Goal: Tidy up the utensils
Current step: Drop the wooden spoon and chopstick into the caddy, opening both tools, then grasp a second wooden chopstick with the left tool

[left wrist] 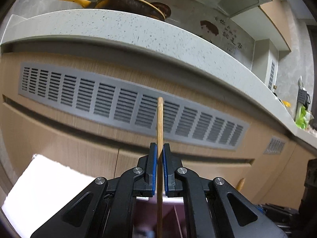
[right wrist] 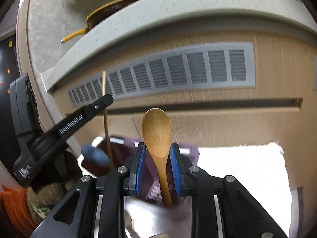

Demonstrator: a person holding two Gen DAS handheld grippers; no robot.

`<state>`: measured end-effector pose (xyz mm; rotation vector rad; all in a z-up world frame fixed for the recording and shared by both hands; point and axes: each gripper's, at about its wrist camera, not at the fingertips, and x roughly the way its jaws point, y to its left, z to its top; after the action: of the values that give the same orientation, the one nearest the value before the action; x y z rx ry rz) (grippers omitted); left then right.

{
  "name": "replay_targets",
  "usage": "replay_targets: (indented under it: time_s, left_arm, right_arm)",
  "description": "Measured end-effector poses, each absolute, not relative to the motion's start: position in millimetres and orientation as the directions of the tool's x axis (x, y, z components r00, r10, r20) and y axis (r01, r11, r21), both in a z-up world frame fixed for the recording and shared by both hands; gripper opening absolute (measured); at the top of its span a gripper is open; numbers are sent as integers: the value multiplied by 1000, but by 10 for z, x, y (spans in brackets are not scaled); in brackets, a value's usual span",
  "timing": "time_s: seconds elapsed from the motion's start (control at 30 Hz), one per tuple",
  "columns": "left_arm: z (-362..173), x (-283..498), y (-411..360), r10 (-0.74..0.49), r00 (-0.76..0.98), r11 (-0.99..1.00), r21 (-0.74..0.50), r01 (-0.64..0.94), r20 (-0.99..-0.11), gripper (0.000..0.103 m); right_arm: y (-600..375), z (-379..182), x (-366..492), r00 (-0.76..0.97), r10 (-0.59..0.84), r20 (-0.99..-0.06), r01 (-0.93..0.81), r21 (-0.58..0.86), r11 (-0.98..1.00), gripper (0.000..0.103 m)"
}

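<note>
My left gripper (left wrist: 160,148) is shut on a thin wooden chopstick (left wrist: 160,119) that stands upright between its blue pads, its tip in front of the cabinet vent. My right gripper (right wrist: 158,148) is shut on a wooden spoon (right wrist: 157,130), bowl up, its handle running down towards a steel holder (right wrist: 154,218). In the right wrist view the left gripper (right wrist: 105,101) shows at the left with the chopstick (right wrist: 106,119) in it. The spoon's handle tip also peeks into the left wrist view (left wrist: 240,183).
A speckled worktop edge (left wrist: 138,31) overhangs wooden cabinet fronts with a grey vent grille (left wrist: 118,101). A yellow-handled pan (left wrist: 126,3) sits on the worktop. A bright white surface (right wrist: 241,170) and a purple box (right wrist: 122,154) lie below the grippers.
</note>
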<state>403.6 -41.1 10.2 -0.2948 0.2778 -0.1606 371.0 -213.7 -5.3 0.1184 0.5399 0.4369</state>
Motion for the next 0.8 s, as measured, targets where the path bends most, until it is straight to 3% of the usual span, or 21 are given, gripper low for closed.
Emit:
replay_targets:
  time_s: [0.13,0.2,0.27,0.37,0.57,0.8]
  left_arm:
    - [41,3848,-420,-240,922,943,-300,147,-302,10]
    - [23,3717,-360,-263,906,938,-308,160,-332,17]
    - [77,3595,-292,-295,893,927,-328,181,-340,35]
    - [197,3384,-186,-311,889,921,-336,196,-336,49]
    - [286,3045,-22,-286,874,936,-309,167,-393,60]
    - [33,2745,150,-319,810,933,-315,175,-493,70]
  right_arm:
    - [-2137,-125,3600,750,407,-521,-365,188,912,26]
    - [-2159,-117,3523,751,394,-529,-357,176,917,26]
    - [-2157,-68,3452,762,378,-526,-349,158,924,26]
    - [-2190,14,3260,773,361,-522,-350,124,929,30]
    - [-2255,-37,2934,758,317,-570,-356,45,933,30]
    - [-2147,-472,2893,627,294,-722,-400,26,916,31]
